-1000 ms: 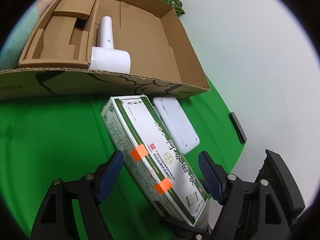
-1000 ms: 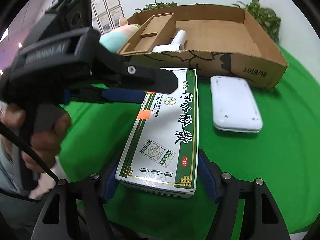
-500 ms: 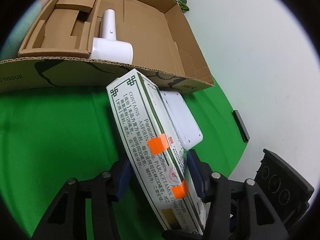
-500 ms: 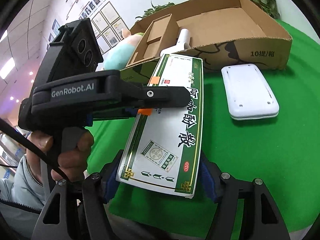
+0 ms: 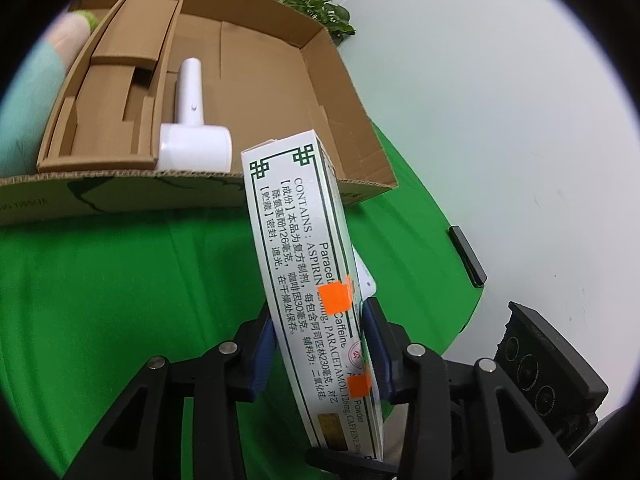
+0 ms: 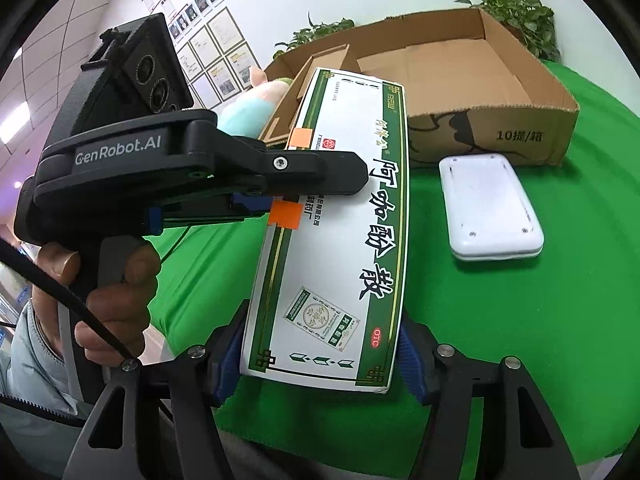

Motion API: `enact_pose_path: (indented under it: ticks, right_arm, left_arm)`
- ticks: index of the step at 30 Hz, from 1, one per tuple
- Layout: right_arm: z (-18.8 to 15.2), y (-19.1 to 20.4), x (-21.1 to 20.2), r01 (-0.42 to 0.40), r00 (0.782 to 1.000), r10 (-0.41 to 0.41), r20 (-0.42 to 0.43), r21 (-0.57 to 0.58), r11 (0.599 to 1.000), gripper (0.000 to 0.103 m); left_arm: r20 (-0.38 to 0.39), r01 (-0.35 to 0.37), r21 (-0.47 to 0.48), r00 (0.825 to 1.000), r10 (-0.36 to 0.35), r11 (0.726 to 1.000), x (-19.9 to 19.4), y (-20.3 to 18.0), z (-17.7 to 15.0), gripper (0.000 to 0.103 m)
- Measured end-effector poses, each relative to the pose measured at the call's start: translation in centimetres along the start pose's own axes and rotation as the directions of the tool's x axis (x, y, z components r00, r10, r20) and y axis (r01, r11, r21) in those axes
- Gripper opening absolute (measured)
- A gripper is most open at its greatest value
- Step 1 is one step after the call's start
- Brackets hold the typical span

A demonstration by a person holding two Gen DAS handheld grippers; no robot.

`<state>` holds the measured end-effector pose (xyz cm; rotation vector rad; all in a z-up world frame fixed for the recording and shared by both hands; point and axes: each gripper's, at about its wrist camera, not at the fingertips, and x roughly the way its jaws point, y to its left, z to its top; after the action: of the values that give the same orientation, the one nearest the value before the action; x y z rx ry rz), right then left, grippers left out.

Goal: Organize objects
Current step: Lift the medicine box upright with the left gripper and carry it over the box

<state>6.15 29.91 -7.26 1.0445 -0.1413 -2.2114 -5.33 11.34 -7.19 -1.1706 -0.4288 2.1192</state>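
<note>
While both grippers clamp it, glossy rectangular medicine box (image 6: 340,240), corrugated cardboard tray (image 5: 280,80).

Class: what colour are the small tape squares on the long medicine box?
Orange tape squares, clearest in the left wrist view.

The long white-and-green cardboard medicine box (image 5: 316,280) bore on its narrow side "CONTAINS: ASPIRIN", "PARACETAMOL 126mg", "Caffeine" and "Powder" (Chinese lines ran alongside, with 126 and 230 among them). Its broad face (image 6: 340,236) carried large black Chinese characters and a small red "OTC" oval near its near end. The black left gripper (image 6: 280,204) read "GenRobot.AI". The brown corrugated cardboard box (image 6: 520,128), far right, showed "10提/箱".
</note>
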Motion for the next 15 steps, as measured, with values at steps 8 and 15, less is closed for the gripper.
enact_pose_path:
  ticks: [8,15]
  right_arm:
    - [1.5,-0.1,-0.5,0.019,0.999,-0.018,0.04,-0.02,1.0,0.061]
    - [2.9,-0.3,-0.8,0.024,0.997,-0.022,0.07,-0.026,0.999,0.061]
  left_arm:
    - [0.034,0.005,0.048,0.999,-0.006,0.999,-0.7,-0.9,1.5,0.039]
    - [0.061,-0.005,0.085,0.998,-0.001,0.996,-1.1,-1.6,2.6,0.038]
